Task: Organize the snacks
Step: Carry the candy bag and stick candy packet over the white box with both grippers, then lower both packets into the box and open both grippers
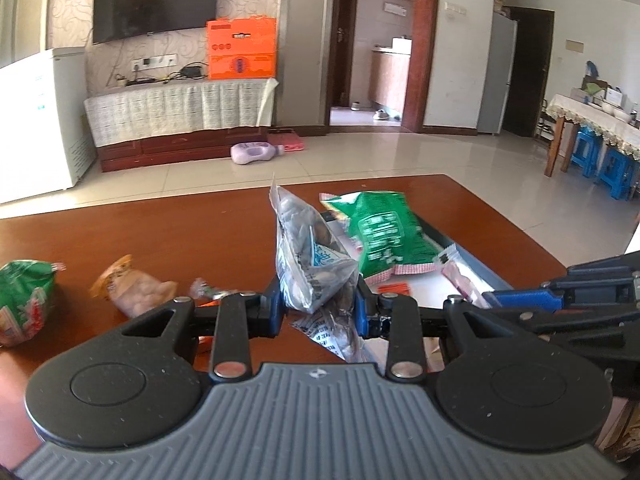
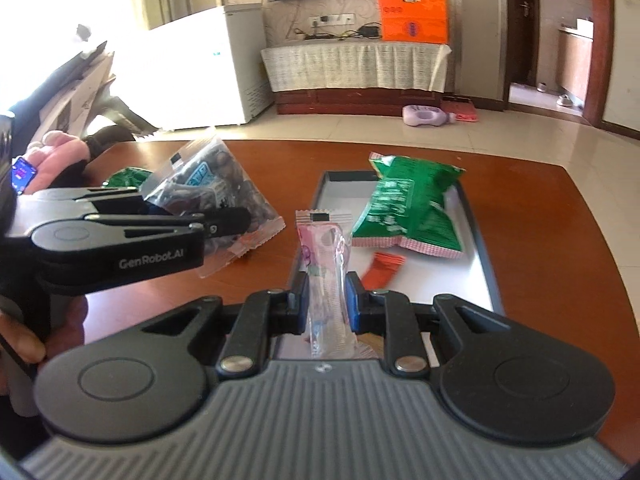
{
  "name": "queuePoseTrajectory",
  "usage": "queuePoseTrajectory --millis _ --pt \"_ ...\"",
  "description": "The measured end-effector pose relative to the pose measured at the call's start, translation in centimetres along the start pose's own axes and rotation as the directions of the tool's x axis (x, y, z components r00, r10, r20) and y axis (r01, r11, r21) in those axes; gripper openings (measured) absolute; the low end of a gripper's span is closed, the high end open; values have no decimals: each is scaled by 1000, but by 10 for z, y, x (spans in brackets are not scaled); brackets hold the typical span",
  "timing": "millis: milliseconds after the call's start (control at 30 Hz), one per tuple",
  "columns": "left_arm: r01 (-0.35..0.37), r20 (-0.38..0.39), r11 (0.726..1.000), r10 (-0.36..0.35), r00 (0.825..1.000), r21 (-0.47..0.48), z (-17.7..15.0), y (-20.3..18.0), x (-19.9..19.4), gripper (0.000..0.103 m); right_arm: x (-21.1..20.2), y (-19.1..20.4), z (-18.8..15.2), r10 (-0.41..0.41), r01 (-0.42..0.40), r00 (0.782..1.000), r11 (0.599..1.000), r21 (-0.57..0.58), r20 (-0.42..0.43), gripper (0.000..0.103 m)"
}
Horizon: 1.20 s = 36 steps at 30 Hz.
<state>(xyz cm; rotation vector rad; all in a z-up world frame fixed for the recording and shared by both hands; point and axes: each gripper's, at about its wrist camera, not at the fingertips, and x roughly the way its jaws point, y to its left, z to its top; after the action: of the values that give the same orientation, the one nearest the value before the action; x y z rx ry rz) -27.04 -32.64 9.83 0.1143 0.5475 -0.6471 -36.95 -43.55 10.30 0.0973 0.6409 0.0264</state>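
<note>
My left gripper (image 1: 318, 312) is shut on a clear bag of dark snacks (image 1: 308, 256) and holds it above the brown table, just left of the tray; the bag also shows in the right wrist view (image 2: 212, 188). My right gripper (image 2: 326, 308) is shut on a pink-wrapped snack (image 2: 322, 248), upright over the near end of the grey tray (image 2: 476, 276). A green snack bag (image 2: 412, 208) and a small orange packet (image 2: 384, 270) lie in the tray. The green bag (image 1: 384, 232) and the pink snack (image 1: 456, 272) also show in the left wrist view.
On the table left of the tray lie a second green bag (image 1: 24, 300), a tan-orange snack pack (image 1: 136, 288) and a small wrapped candy (image 1: 208, 290). A purple bottle (image 1: 256, 152) lies on the floor beyond. A white freezer (image 1: 40, 120) stands at left.
</note>
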Motion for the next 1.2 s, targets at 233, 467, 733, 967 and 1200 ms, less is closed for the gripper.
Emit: queuePoseTrajectory --millis 233,467,733,967,1200 --pt "37 -16 999 -37 999 10 6 -21 26 38 -5 -17 -9 -29 29 999 1000 12 -18 22" --pt "60 -39 998 -60 997 22 13 -45 62 38 -10 -32 -18 -45 46 998 999 27 -33 22" --pt "94 -70 995 -91 993 35 20 -72 103 38 -4 -45 -23 -50 52 997 998 41 -66 22" --pt "124 -92 992 -122 988 26 16 -84 124 38 5 -47 -20 -47 50 996 998 42 -82 22" --pt "117 -131 993 -114 985 17 18 -79 139 40 9 -48 -20 -49 54 995 997 46 -91 22"
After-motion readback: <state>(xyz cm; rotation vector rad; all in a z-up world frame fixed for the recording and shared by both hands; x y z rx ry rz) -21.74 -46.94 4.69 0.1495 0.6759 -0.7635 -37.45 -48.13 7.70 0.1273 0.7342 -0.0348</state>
